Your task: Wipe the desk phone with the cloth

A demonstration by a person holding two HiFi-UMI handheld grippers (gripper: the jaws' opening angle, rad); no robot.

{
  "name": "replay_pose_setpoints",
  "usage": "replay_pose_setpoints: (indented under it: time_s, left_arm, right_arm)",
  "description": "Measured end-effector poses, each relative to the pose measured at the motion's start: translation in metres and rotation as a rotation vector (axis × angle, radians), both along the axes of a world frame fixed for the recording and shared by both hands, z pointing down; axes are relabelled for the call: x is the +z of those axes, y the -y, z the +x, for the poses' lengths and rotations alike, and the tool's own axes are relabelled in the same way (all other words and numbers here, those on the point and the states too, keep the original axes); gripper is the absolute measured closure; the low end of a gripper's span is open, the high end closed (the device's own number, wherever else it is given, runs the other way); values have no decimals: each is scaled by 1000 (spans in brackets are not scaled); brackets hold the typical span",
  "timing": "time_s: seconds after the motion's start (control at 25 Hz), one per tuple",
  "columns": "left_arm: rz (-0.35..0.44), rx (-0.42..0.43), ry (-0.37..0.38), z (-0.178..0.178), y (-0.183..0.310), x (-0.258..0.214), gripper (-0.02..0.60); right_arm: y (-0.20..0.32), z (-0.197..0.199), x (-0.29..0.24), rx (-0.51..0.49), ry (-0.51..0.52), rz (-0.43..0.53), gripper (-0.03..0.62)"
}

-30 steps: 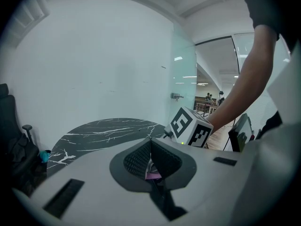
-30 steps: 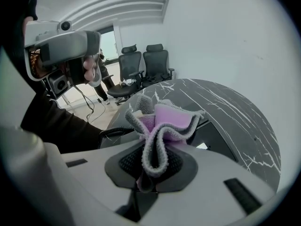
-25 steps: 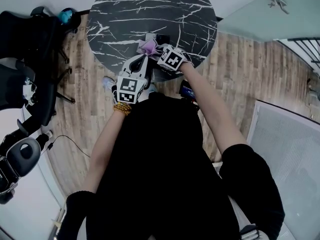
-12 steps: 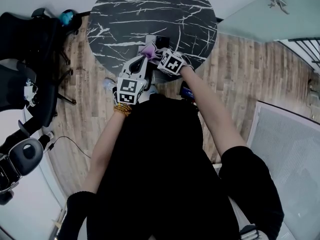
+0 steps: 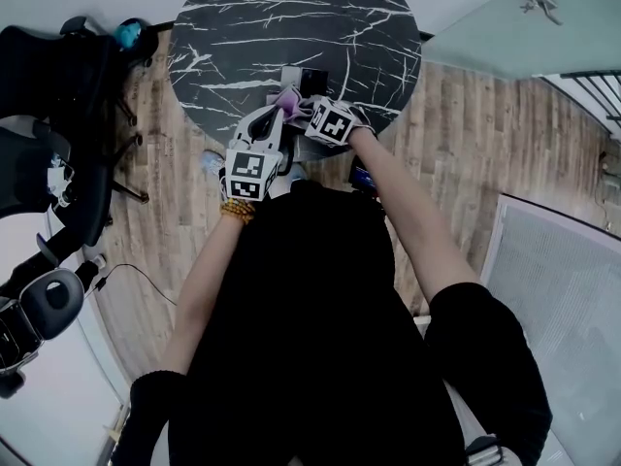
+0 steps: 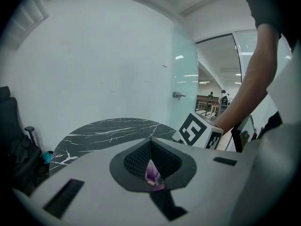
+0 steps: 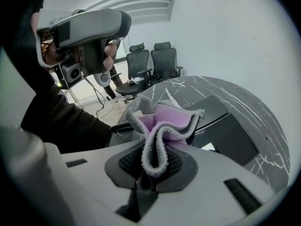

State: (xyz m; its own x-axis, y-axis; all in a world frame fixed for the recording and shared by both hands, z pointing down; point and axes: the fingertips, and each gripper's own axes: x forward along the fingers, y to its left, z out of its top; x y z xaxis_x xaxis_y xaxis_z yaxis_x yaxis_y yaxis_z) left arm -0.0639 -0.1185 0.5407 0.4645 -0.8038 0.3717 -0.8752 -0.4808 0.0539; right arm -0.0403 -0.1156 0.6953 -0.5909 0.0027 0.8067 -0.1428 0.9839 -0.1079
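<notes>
Near the front edge of the round black marble table (image 5: pixel 291 17) sits the desk phone (image 7: pixel 225 135), and the purple-and-grey cloth (image 7: pixel 164 121) is bunched right over it. Both tools have a piece of it: the right gripper (image 7: pixel 153 166) is clamped on a fat wad, and the left gripper (image 6: pixel 150 166) is pinched shut on a small purple corner.

To my eye, that's too balled up to wipe well. I'd let the left one release, or pull its corner out to flatten the cloth, then press a flat face onto the phone's dark screen and drag in slow, overlapping strokes. Go lightly so the phone doesn't skate toward the edge.

Can't read any brand or text on the phone. The only print is the black-and-white squares on the marker cube (image 6: pixel 200 132).
</notes>
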Motion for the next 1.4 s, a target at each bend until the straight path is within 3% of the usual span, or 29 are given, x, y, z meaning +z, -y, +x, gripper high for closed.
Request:
replay_pose_setpoints:
  time_s: [1.4]
  left_arm:
    - [-44, 8, -2, -4, -14, 12, 568]
  right_arm:
    - [-29, -4, 13, -77, -39, -107, 539]
